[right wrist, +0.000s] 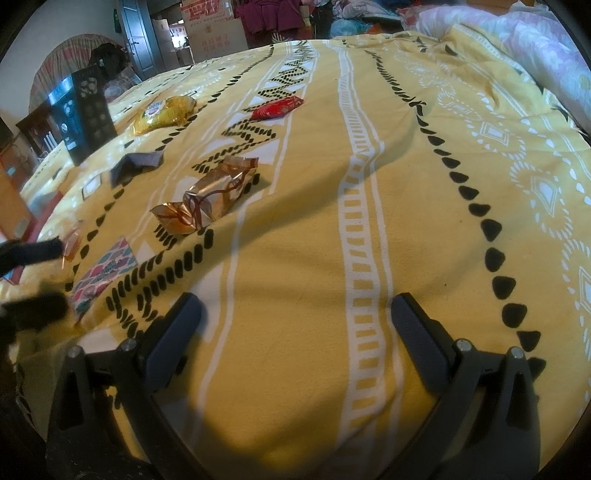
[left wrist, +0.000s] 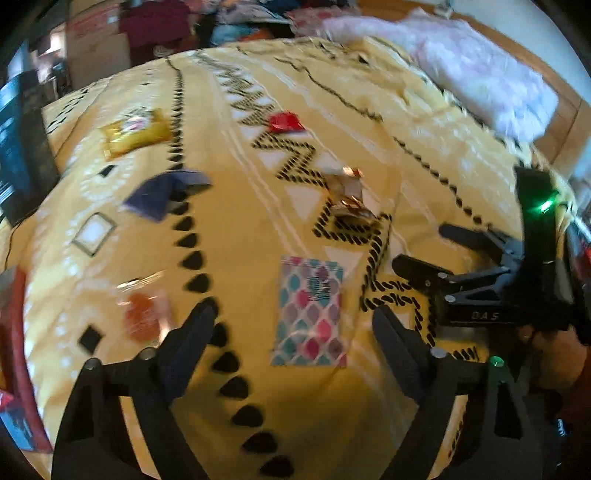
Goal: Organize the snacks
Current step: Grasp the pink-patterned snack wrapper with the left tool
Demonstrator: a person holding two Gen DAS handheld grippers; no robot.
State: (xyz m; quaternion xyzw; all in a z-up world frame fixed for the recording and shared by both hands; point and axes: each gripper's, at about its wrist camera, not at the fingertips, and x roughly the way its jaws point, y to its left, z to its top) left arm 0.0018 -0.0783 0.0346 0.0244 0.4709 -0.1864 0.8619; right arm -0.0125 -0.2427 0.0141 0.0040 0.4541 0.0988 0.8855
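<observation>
Several snacks lie on a yellow patterned bedspread [left wrist: 258, 387]. A pink-and-teal patterned packet [left wrist: 309, 312] lies just ahead of my left gripper [left wrist: 293, 334], which is open and empty. An orange candy packet [left wrist: 146, 314] lies by its left finger. Farther off are a copper foil wrapper [left wrist: 349, 199], a dark blue packet [left wrist: 162, 194], a red packet [left wrist: 284, 122] and a yellow chip bag [left wrist: 135, 131]. My right gripper [right wrist: 295, 317] is open and empty over bare bedspread [right wrist: 406, 184]. The foil wrapper [right wrist: 210, 194] lies to its front left, the patterned packet [right wrist: 105, 271] at left.
A black box [right wrist: 88, 110] stands at the bed's left edge. A red box [left wrist: 16, 350] sits at the near left. A pink blanket [left wrist: 480, 70] is piled at the far right. Cardboard boxes [right wrist: 216, 31] and clothes stand beyond the bed.
</observation>
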